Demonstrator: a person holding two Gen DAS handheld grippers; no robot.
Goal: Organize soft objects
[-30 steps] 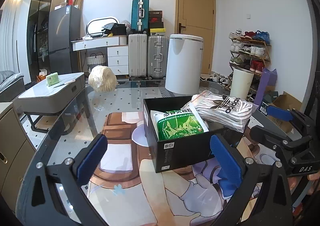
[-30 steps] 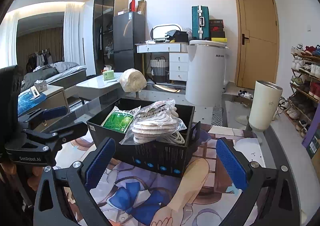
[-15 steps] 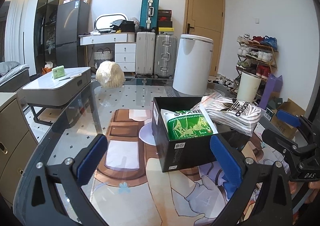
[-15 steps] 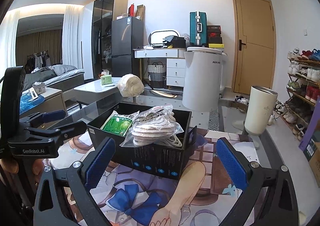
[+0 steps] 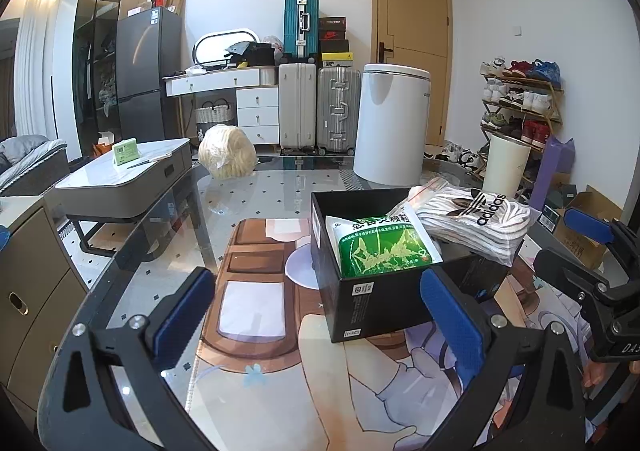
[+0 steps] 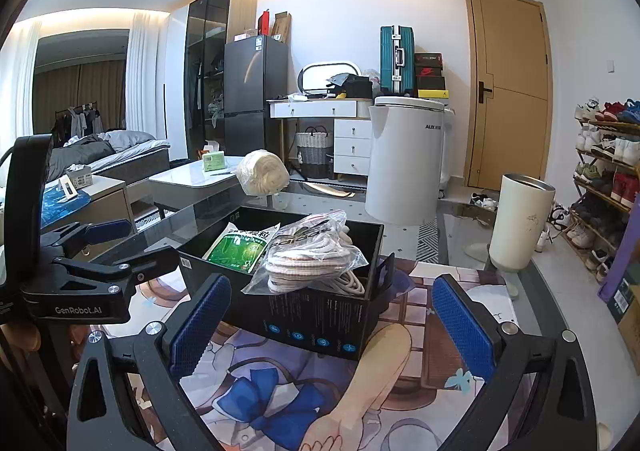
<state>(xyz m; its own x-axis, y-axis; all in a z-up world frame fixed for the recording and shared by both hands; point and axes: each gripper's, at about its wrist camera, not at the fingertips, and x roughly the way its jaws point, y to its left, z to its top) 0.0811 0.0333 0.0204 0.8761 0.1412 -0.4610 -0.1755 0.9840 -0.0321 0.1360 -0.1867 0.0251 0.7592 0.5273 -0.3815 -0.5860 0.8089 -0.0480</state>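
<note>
Both the left gripper (image 5: 320, 307) and the right gripper (image 6: 332, 315) gape wide, empty. At one o'clock of the left, a black box (image 5: 384, 299) holds a green packet (image 5: 380, 247) and bagged Adidas socks (image 5: 476, 219).

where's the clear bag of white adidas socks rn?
In both views, the clear bag of white adidas socks lies in the open black box, beside the green packet.
</note>
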